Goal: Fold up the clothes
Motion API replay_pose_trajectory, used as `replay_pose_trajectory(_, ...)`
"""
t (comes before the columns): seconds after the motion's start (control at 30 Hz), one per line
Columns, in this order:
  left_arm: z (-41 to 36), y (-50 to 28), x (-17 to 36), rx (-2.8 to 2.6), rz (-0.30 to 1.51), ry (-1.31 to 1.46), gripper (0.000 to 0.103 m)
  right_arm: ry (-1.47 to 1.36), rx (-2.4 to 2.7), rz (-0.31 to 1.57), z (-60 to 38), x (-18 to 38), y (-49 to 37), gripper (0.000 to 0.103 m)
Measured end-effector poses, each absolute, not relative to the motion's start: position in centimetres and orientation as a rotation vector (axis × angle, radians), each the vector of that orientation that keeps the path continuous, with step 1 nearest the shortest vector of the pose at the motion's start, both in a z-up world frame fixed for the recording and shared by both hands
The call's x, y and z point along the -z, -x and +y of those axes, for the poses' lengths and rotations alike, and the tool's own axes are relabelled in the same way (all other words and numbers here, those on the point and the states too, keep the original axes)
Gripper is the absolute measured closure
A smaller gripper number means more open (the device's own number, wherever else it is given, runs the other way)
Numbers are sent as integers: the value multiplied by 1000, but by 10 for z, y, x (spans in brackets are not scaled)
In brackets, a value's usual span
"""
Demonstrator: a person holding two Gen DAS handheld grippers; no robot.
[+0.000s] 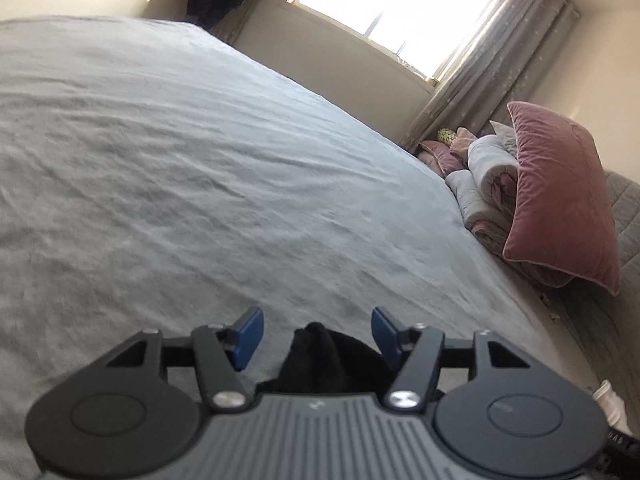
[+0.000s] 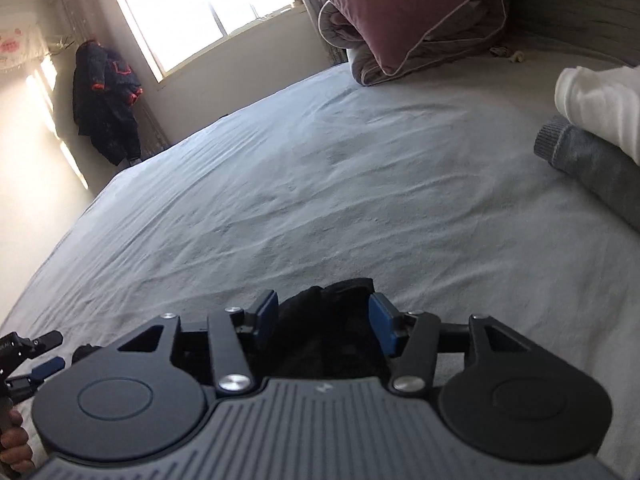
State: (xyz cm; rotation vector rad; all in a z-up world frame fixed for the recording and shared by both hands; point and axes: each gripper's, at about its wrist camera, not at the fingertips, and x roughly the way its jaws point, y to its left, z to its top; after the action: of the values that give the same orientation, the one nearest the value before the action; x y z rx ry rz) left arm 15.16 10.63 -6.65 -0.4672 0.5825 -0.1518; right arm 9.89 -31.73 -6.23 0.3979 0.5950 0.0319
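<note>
Black, soft knit garment (image 1: 320, 356) lay bunched on the grey wrinkled bedsheet (image 1: 180, 160), at 6 o'clock in both wrist views, just ahead of each claw. Fabric was dark and crumpled, with a peaked fold sticking up; no clear shape or edges could be told.

Left claw (image 1: 318, 334) was spread moderately wide, blue pads (image 1: 252, 332) clear of the cloth on both sides, the peak sitting between them, not pinched. Right claw (image 2: 324, 320) was also parted, garment (image 2: 328, 332) heaped between the pads; right-hand pad looked just beside or touching the cloth, contact could not be told for sure.

In the right view the left claw (image 2: 46, 350) showed at 8 o'clock, gripped by a hand (image 2: 14, 444). Folded grey knit item (image 2: 588, 168) with white folded cloth (image 2: 600, 100) on top sat at 3 o'clock. Dusty-pink velvet pillow (image 1: 560, 196) leaned on rolled bedding at 3 o'clock in the left view.
</note>
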Motion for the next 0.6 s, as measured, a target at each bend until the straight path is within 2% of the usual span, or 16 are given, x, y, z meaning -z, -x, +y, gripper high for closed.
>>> replay_pose_trajectory(0.17, 99, -157, 81, 201, 606, 493, 45, -300, -75, 611, -303, 76, -115, 47)
replay_pose_trajectory(0.2, 95, -157, 83, 212, 611, 477, 57, -275, -78, 617, -299, 79, -116, 49)
replay_pose_trajectory(0.23, 90, -157, 85, 222, 615, 458, 65, -240, -73, 612, -295, 81, -116, 58)
replay_pose_trajectory(0.27, 86, -157, 87, 234, 619, 439, 87, -202, -65, 603, -290, 83, -114, 74)
replay_pose_trajectory(0.3, 84, -154, 88, 223, 615, 428, 95, -184, -69, 593, -288, 83, -112, 83)
replay_pose_trajectory(0.33, 82, -151, 89, 209, 611, 417, 95, -173, -77, 582, -287, 83, -110, 90)
replay_pose_trajectory(0.5, 86, -138, 83, 148, 516, 410, 97, -168, -3, 437, -292, 70, -94, 92)
replay_pose_trajectory(0.6, 86, -141, 87, 119, 533, 403, 97, -153, 10, 459, -293, 73, -101, 92)
